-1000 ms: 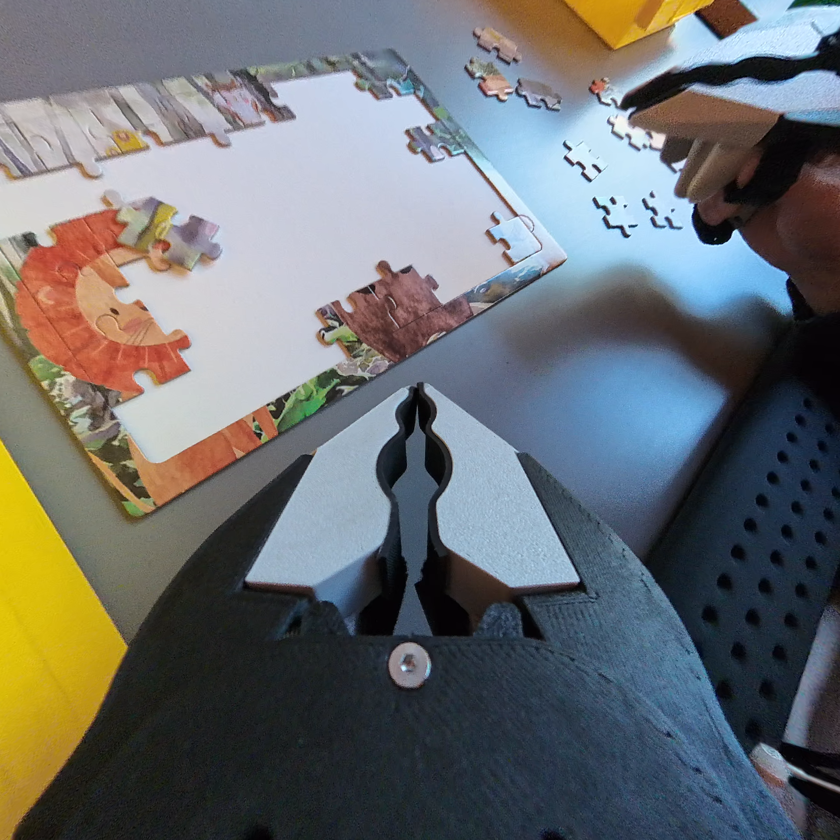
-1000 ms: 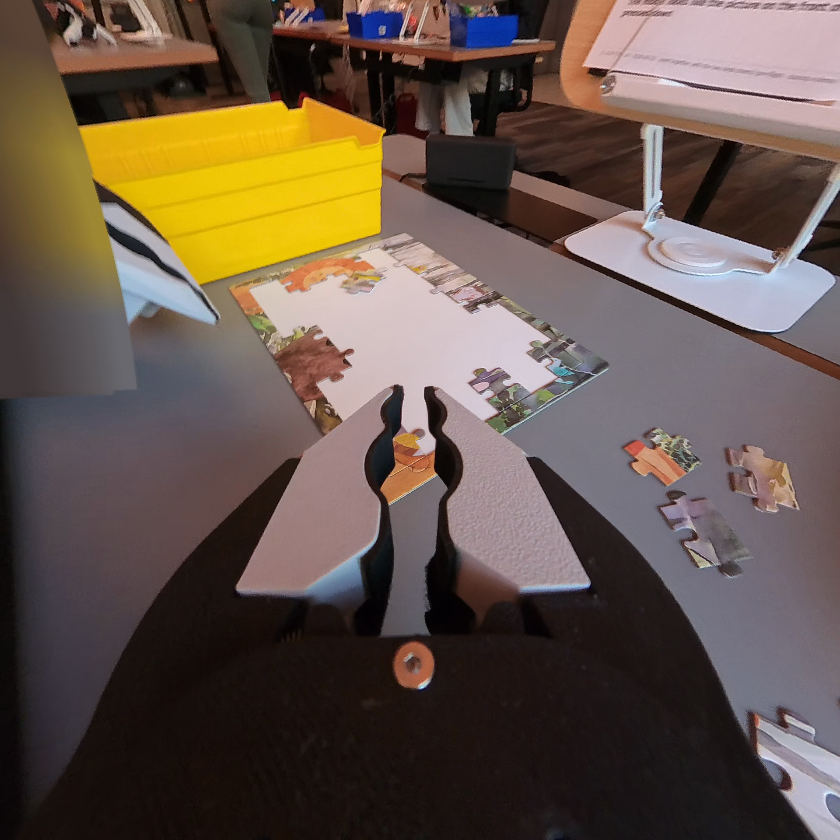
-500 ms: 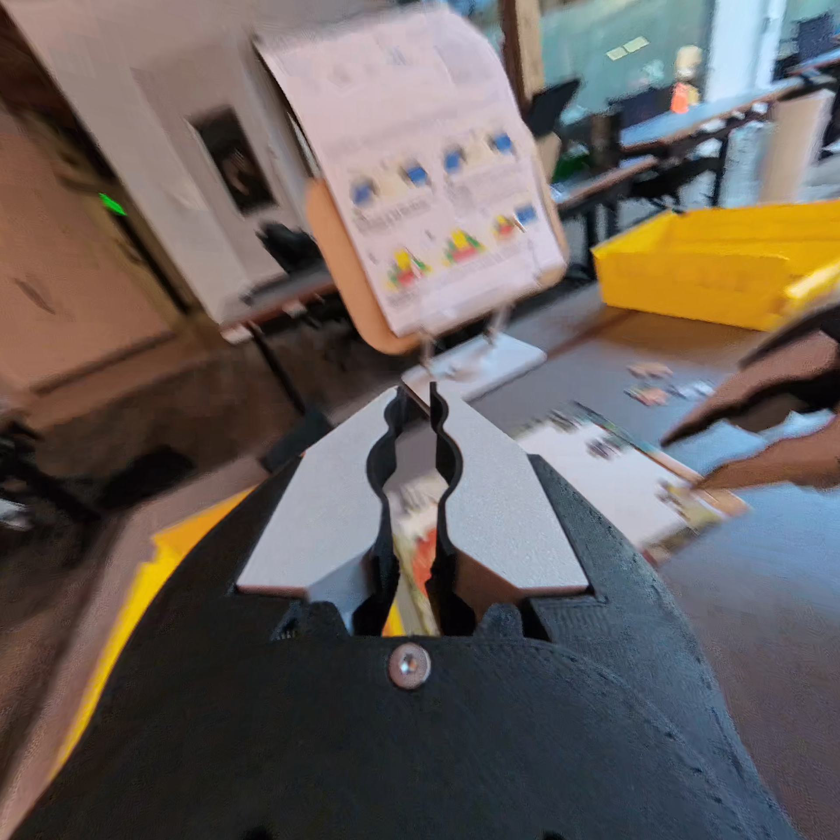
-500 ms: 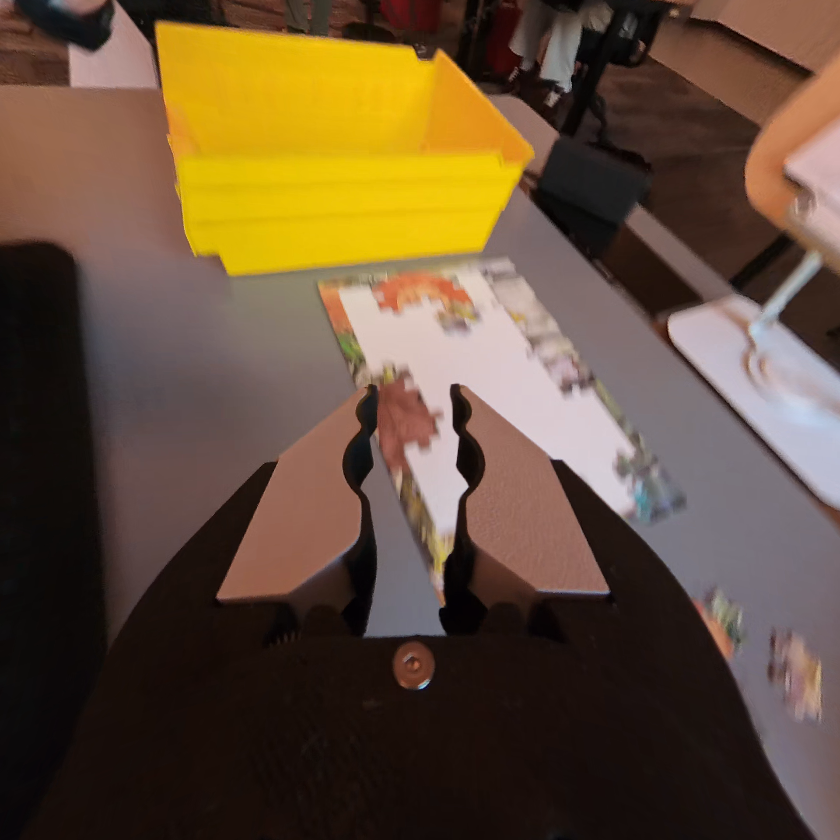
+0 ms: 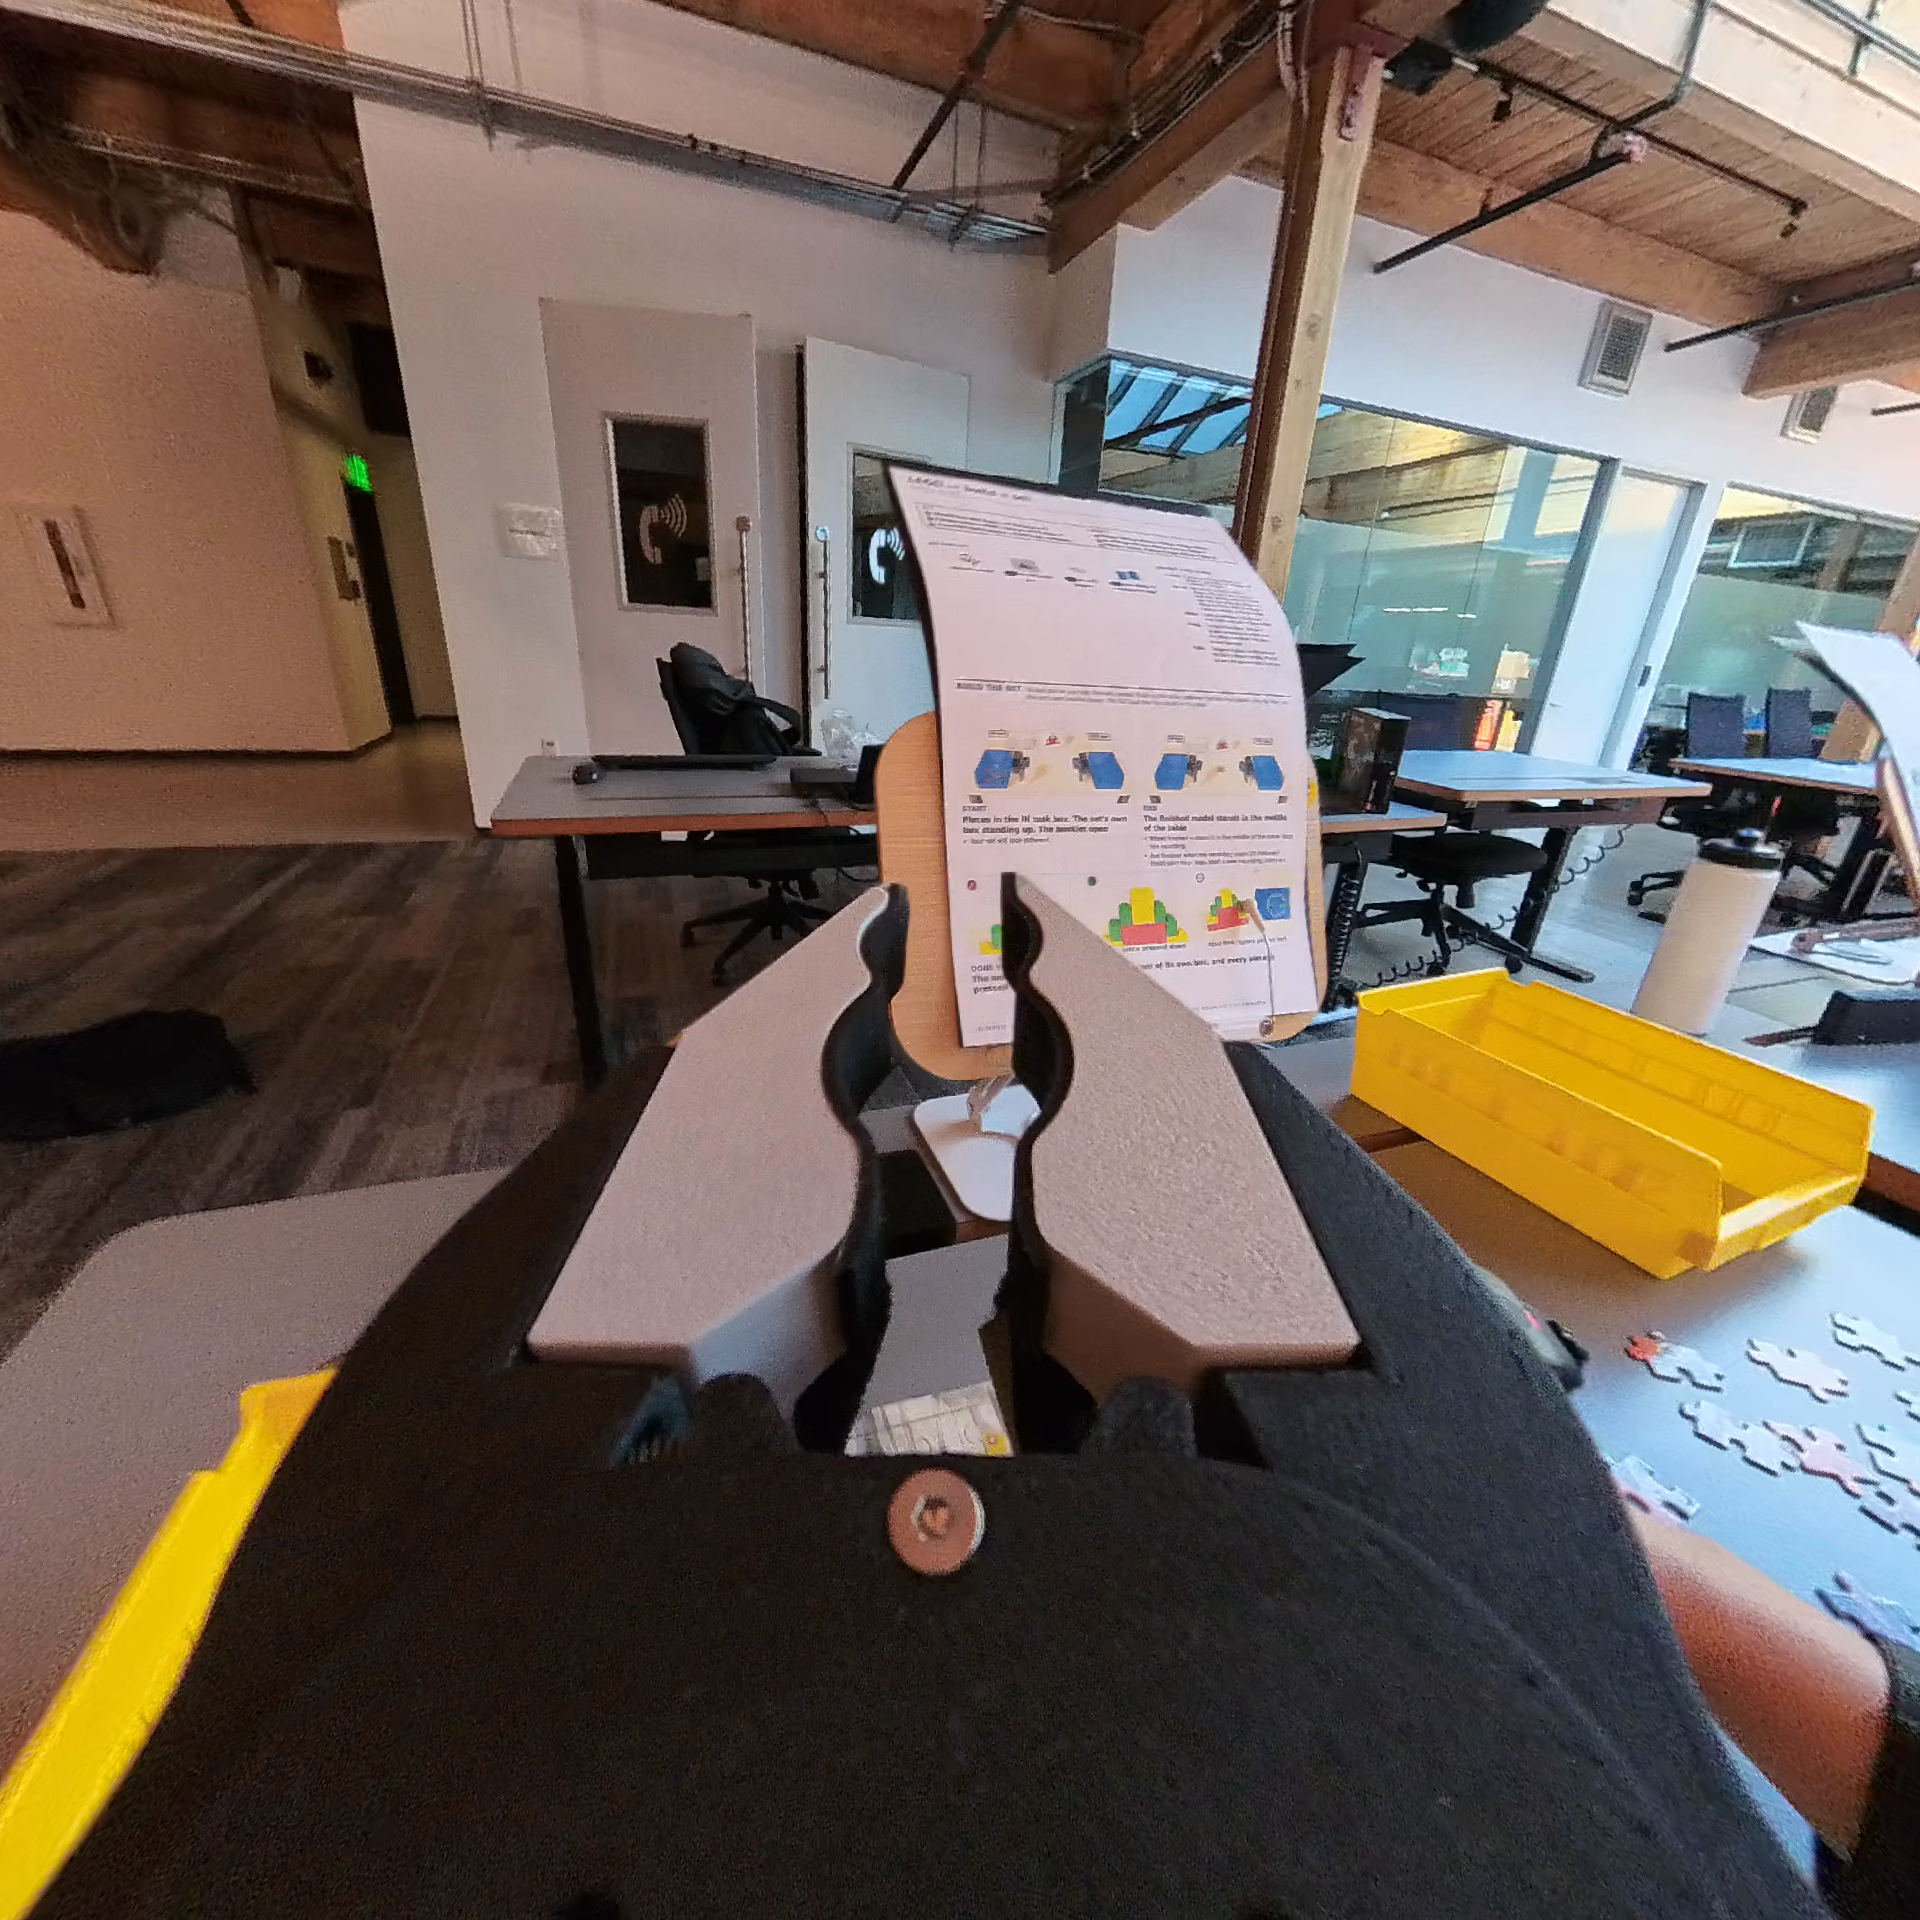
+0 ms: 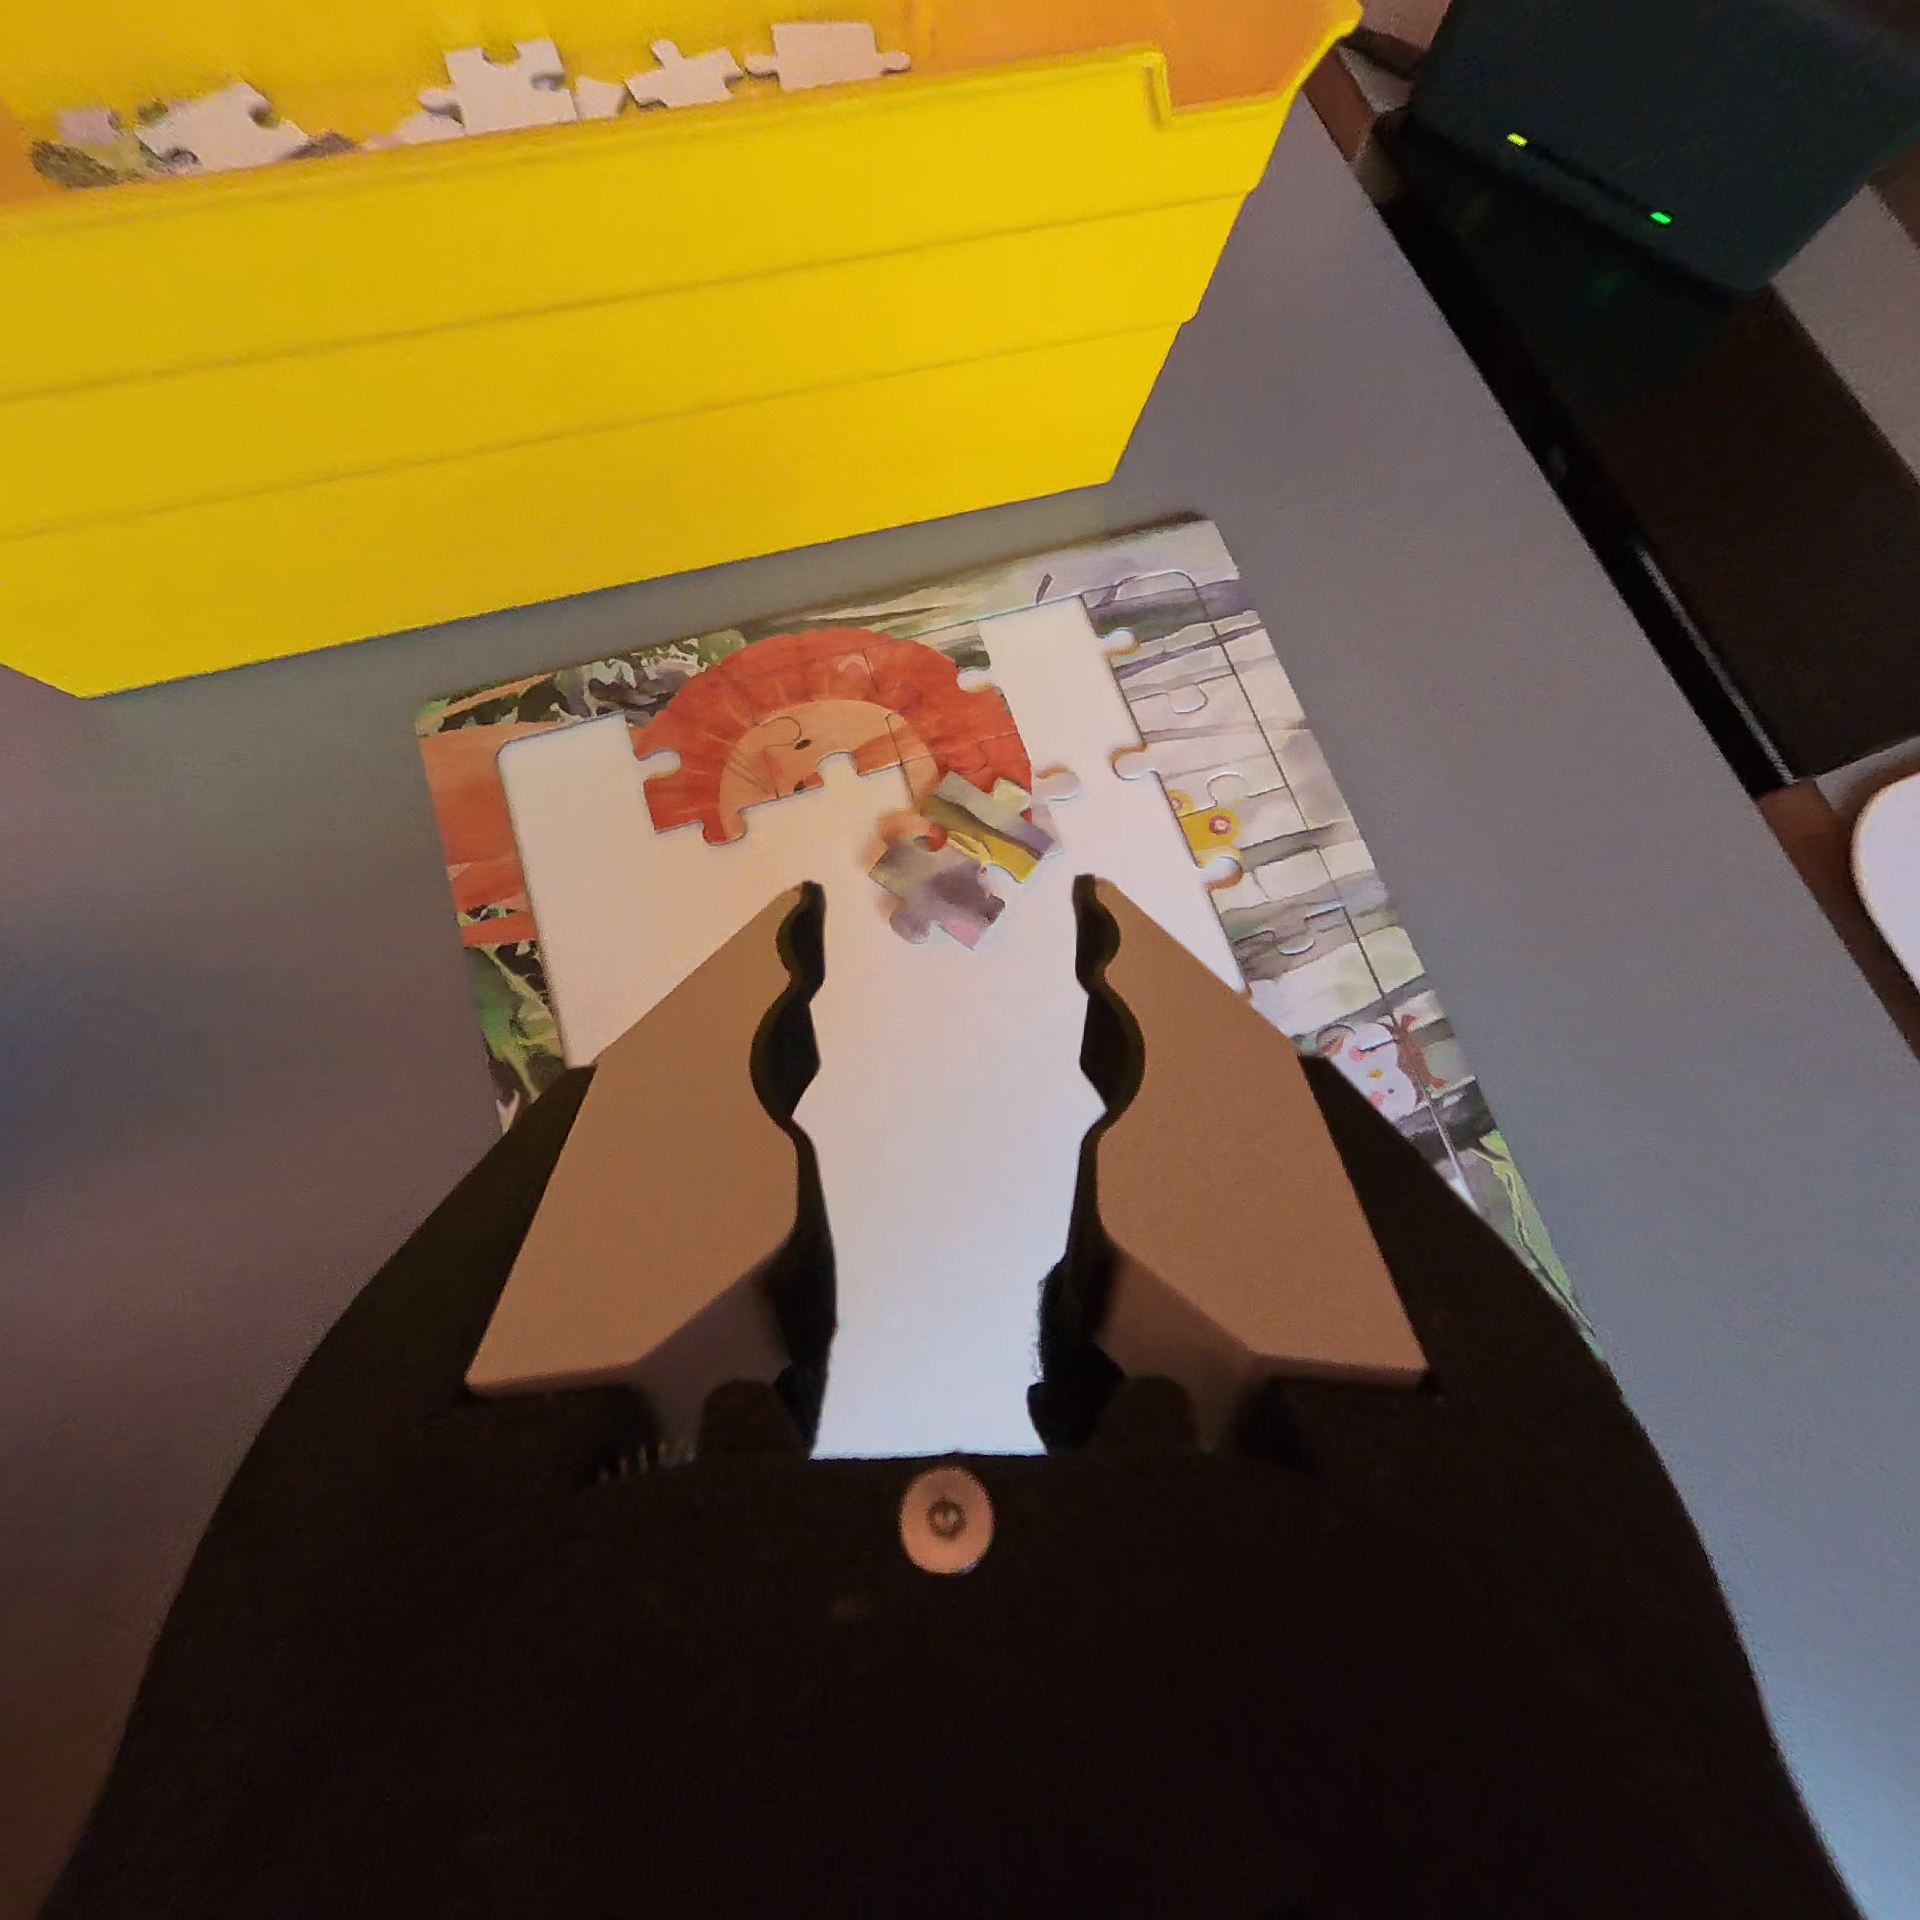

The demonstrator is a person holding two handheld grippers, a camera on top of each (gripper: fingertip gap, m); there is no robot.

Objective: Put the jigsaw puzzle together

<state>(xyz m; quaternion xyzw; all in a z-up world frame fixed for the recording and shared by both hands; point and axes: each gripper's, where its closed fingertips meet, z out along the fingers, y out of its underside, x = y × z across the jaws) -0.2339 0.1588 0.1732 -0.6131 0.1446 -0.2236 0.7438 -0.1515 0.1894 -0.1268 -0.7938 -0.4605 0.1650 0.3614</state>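
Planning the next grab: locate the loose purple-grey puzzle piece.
Right wrist view: loose purple-grey piece lies on the puzzle board's white centre, below the lion's mane, just ahead of the open right gripper.

Matt, grainy grey fingers (image 6: 644,1174) sit in a rough black plastic body; the yellow bin (image 6: 582,343) at upper left looks smooth plastic; the counter (image 6: 1455,665) is matt grey; puzzle pieces (image 6: 945,883) look like printed card.

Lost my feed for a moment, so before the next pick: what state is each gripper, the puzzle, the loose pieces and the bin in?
Left gripper: slightly open, empty, raised.
Right gripper: open, empty, over the puzzle.
Puzzle board: partly assembled, middle bare.
Two loose pieces: unplaced, lying on the board.
Yellow bin: holds pieces.
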